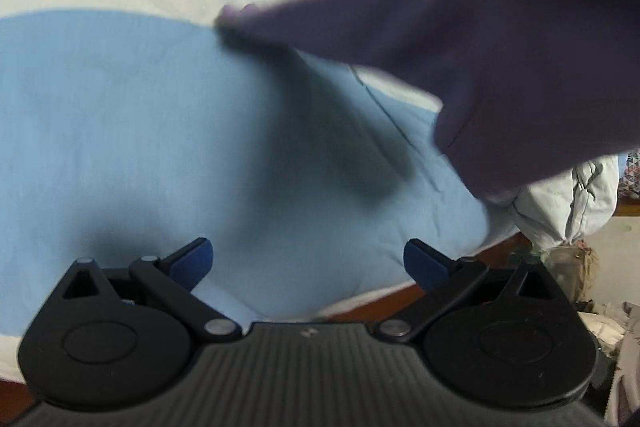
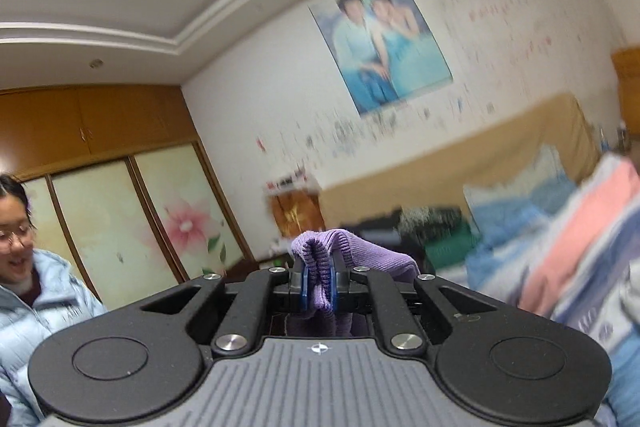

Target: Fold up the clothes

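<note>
Task status: early stage, by judgement. No fold is visible on the purple garment [image 1: 480, 39]; it hangs in the air, so laying it flat and every fold remain.

Left gripper [image 1: 308, 259]: fingers spread wide, nothing between them. It points down at the blue quilt [image 1: 120, 127]. The garment hangs ahead of it and to its right, clear of both fingers, one sleeve-like end trailing toward the quilt.

Right gripper [image 2: 318, 285]: fingers pressed together, pinching a ribbed edge of the garment. Knit bunches above the fingertips and drapes to the right. It points level toward the wall poster [image 2: 380, 39].
</note>
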The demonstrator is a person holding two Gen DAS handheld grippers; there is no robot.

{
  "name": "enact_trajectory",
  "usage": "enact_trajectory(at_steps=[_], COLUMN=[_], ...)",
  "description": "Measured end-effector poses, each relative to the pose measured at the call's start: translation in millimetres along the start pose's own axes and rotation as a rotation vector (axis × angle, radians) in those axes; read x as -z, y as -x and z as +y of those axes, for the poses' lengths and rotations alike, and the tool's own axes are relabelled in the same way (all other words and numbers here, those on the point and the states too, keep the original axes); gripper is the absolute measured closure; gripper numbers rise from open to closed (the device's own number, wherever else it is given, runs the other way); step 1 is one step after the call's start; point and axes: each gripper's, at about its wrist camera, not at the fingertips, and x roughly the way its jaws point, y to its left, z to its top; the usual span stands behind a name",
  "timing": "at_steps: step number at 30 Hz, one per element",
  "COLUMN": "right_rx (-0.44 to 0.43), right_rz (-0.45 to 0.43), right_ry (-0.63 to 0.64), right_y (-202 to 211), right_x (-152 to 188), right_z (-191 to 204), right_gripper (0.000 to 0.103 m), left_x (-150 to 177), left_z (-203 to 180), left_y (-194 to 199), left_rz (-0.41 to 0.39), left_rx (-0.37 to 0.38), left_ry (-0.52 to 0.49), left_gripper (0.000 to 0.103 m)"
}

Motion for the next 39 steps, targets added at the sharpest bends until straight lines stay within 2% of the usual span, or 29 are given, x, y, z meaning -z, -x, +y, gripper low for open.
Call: enact_trajectory(at_steps=[3,6,10,12,14,18,20,23,25,28,31,34,36,39], right_rx=[-0.006,-0.031,-0.108,-0.139,-0.167,-0.215,-0.24,-0.261,-0.274,-0.289,-0.282,-0.265,-0.26,-0.259], right_rz=[-0.051,-0.068,-0.085,-0.107,-0.125,-0.127,-0.109,-0.083,-0.071,-0.06,-0.062,-0.078,-0.082,-0.073], right_ry=[0.02,0.002,-0.014,0.004,0.018,0.009,-0.004,-0.027,-0.041,-0.046,-0.035,-0.044,-0.051,-0.046], right_y=[-6.0,-24.1,-45.1,-51.6,-57.6,-69.0,-75.5,-78.0,-76.7,-72.9,-66.8,-61.4,-57.6,-53.8], right_x=[-13.9,-23.0,-37.2,-40.1,-41.3,-35.4,-30.9,-20.2,-12.8,-7.8,-6.8,-10.5,-12.4,-11.7], right_z=[27.5,43.1,69.9,88.4,105.3,127.5,134.9,141.8,145.9,150.3,153.5,151.7,149.9,151.0], right_gripper=[0.093,0.093,0.093,0.093,0.093,0.093,0.093,0.093,0.093,0.093,0.093,0.093,0.093,0.093], left_x=[2.6,-4.1,-8.2,-8.5,-5.2,3.6,7.8,12.3,14.1,10.1,1.3,0.6,4.6,5.9], left_z=[9.0,24.2,48.6,62.3,76.7,96.8,102.2,121.0,133.6,145.7,153.3,161.6,167.9,173.5], left_y=[5.6,22.8,66.0,89.8,119.5,176.6,196.5,204.5,200.1,199.6,204.6,209.4,206.8,194.9], left_rz=[0.004,-0.055,-0.169,-0.228,-0.32,-0.474,-0.521,-0.536,-0.554,-0.595,-0.624,-0.659,-0.669,-0.648], left_rx=[0.053,0.1,0.128,0.177,0.257,0.486,0.659,1.057,1.224,1.337,1.416,1.485,1.545,1.635], left_ry=[0.021,0.035,0.067,0.099,0.155,0.203,0.209,0.289,0.352,0.419,0.455,0.421,0.412,0.463], left_gripper=[0.0,0.0,0.0,0.0,0.0,0.0,0.0,0.0,0.0,0.0,0.0,0.0,0.0,0.0])
